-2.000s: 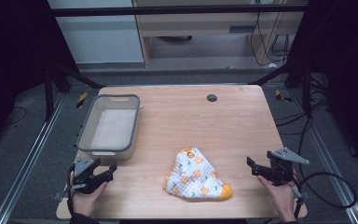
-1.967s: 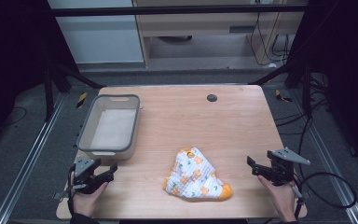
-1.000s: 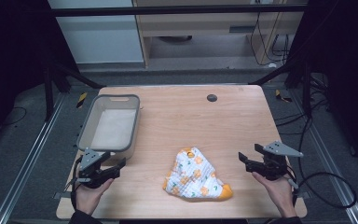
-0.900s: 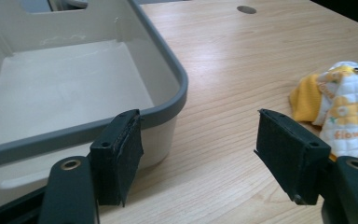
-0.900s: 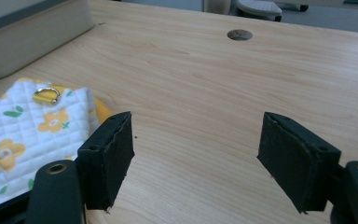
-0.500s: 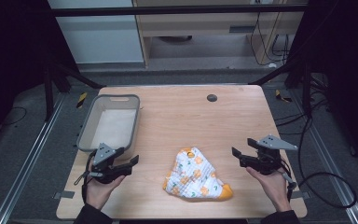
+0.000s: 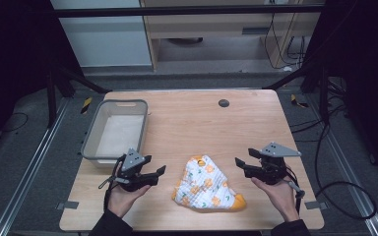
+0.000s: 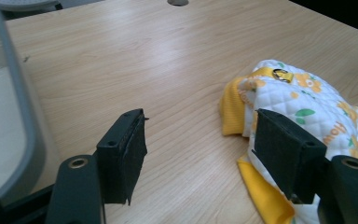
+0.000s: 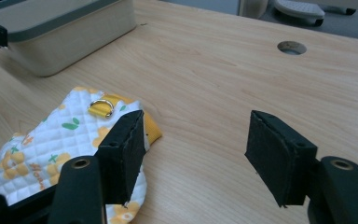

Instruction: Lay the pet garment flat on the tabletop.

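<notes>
High view: the quilted garment [image 7: 206,186], white with orange and green print and yellow trim, lies crumpled on the wooden table [image 7: 192,118] near its front edge, between the two hands. The left gripper [image 7: 153,173] sits just to its left, the right gripper [image 7: 241,164] just to its right. Neither touches the fabric. The grey bin [image 7: 115,130] stands at the table's left side, apart from the garment.

Left gripper view: both jaws are spread wide with nothing between them; the yellow-trimmed edge of the garment lies beyond the right-hand jaw. Right gripper view: the jaws are likewise spread and empty, and the small metal ring [image 9: 101,108] on a yellow loop marks the garment's near end.

Judged step in hand: approach and grasp from both sides.

Recommended procedure:
1. Lower each gripper until the lower jaw skims the table surface.
2. Aim for the yellow trim, which appears thicker and should give a firmer hold than the quilted panel.
3. Slide one jaw under the edge before closing, so that one layer is taken, not a bunched fold.
4. Close both grippers together to prevent the fabric dragging sideways.
</notes>
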`<state>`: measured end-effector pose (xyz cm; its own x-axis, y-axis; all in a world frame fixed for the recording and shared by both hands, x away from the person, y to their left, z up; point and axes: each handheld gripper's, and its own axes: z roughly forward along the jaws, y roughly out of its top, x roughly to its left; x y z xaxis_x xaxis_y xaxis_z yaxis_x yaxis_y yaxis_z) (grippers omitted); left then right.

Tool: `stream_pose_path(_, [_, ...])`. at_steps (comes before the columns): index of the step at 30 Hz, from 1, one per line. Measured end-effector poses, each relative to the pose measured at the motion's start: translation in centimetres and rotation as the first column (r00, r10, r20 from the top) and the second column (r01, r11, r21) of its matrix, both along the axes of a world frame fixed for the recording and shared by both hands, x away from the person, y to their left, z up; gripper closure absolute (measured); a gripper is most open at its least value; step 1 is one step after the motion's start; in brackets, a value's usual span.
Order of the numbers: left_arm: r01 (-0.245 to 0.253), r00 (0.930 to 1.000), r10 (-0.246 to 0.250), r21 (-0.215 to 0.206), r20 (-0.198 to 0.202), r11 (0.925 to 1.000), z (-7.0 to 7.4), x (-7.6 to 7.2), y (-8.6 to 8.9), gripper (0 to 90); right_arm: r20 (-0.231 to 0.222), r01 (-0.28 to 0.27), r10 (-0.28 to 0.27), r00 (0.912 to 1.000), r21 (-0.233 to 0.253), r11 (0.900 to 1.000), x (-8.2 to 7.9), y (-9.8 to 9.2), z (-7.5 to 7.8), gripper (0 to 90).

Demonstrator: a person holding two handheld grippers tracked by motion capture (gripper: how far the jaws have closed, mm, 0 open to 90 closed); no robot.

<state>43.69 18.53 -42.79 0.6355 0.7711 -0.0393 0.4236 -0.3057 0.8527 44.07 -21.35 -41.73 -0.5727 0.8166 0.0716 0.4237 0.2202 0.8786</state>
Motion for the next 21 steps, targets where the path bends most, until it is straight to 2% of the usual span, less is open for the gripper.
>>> stream_pose_path(5, [0.034, 0.9993, -0.033, 0.016, -0.02, 0.9993, -0.4, 0.1, -1.4, 34.3, -0.03, -0.022, 0.021, 0.9993, -0.014, 1.0, 0.1, 0.6, -0.8, 38.0])
stream_pose_path(12, [0.069, 0.9965, -0.067, 0.031, -0.049, 0.9971, -1.0, 0.4, -3.2, 35.3, -0.05, -0.051, 0.05, 0.9975, -0.025, 0.998, 0.4, 1.8, -1.6, 41.2])
stream_pose_path(21, [0.105, 0.9894, -0.101, 0.039, -0.104, 0.9937, -2.4, 0.8, -4.9, 35.8, -0.098, -0.099, 0.094, 0.9908, -0.053, 0.994, 0.6, 3.3, -3.1, 43.2])
